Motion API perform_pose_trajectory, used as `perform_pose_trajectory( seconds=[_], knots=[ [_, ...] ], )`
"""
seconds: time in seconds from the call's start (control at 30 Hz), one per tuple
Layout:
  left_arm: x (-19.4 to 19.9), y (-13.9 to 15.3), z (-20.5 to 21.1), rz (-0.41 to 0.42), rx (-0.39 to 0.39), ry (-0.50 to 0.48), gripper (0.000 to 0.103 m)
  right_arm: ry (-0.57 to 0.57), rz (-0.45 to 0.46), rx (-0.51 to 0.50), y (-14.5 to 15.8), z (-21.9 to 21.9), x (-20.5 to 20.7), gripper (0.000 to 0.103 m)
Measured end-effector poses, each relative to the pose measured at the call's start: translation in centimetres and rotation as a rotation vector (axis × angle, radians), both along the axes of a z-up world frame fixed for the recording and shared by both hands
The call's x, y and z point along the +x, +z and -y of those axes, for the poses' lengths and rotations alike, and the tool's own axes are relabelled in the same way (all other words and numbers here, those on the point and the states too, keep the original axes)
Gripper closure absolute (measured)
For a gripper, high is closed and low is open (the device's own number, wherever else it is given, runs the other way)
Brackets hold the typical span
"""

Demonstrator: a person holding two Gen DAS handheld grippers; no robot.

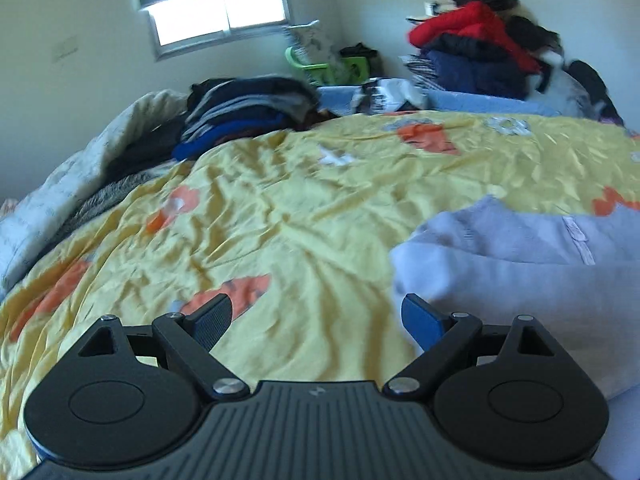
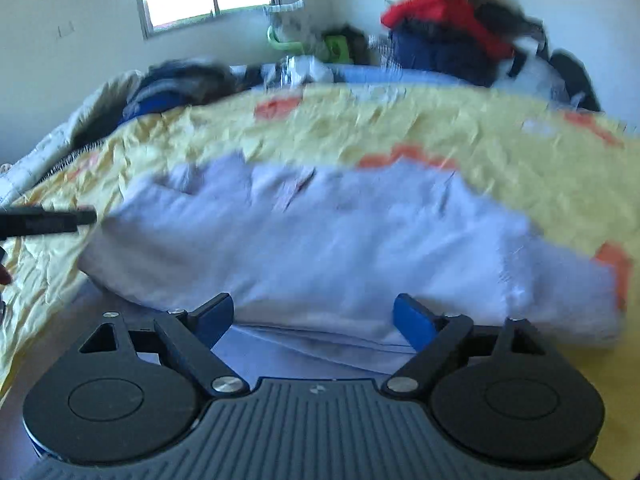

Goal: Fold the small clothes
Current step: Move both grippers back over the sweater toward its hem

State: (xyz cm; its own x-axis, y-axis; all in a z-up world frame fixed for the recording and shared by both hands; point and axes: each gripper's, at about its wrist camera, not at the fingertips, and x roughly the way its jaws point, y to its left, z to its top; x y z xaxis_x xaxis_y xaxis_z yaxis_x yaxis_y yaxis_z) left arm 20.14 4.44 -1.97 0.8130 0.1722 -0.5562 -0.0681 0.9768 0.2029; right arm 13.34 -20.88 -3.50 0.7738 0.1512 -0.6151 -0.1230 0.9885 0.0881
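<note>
Now | left gripper (image 1: 316, 320) fingers wide apart, empty | right gripper (image 2: 314, 316) likewise | lilac garment (image 2: 320, 240) on yellow bedspread (image 1: 280, 220)

Bare yellow quilt (image 1: 280, 220) left; clothes stack (image 1: 248, 114) beyond.

Lighting: daylight from the white-framed sliding window (image 1: 222, 14), its panes blown out to glare. Room soft, evenly lit, shadows faint. Focus: motion blur throughout, heavier in right wrist view. Distortion: fisheye bending, dark vignetted corners.
</note>
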Motion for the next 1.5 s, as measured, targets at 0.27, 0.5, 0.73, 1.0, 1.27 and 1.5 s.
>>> perform_pose_trajectory(
  seconds=[0.27, 0.5, 0.73, 1.0, 1.27, 1.5],
  knots=[
    [1.5, -2.4, 0.3, -0.058, 0.089, 0.065, 0.01, -0.072, -0.026, -0.022, 0.8, 3.3, -0.7, 0.016],
    [-2.9, -1.3, 1.9, -0.011, 0.04, -0.051, 0.005, -0.071, 0.026, -0.052, 1.6, 4.1, -3.1, 0.004],
    [-5.9, 0.1, 1.4, 0.016, -0.003, -0.042, 0.005, -0.112, 0.062, 0.015, 3.1, 5.5, -6.9, 0.011],
    [-12.0, 0.1, 1.2, -0.052, -0.144, -0.134, 0.005, -0.135, 0.001, 0.124, 2.4, 6.9, -13.1, 0.01],
    [-16.4, -0.9, 1.4, -0.078, -0.134, -0.098, 0.005, -0.129, -0.014, 0.139, 1.5, 5.5, -16.5, 0.01],
    [-18.0, -1.8, 2.0, -0.11, -0.116, -0.088, 0.005, -0.052, -0.005, 0.018, 1.7, 1.4, -17.6, 0.008]
  ],
)
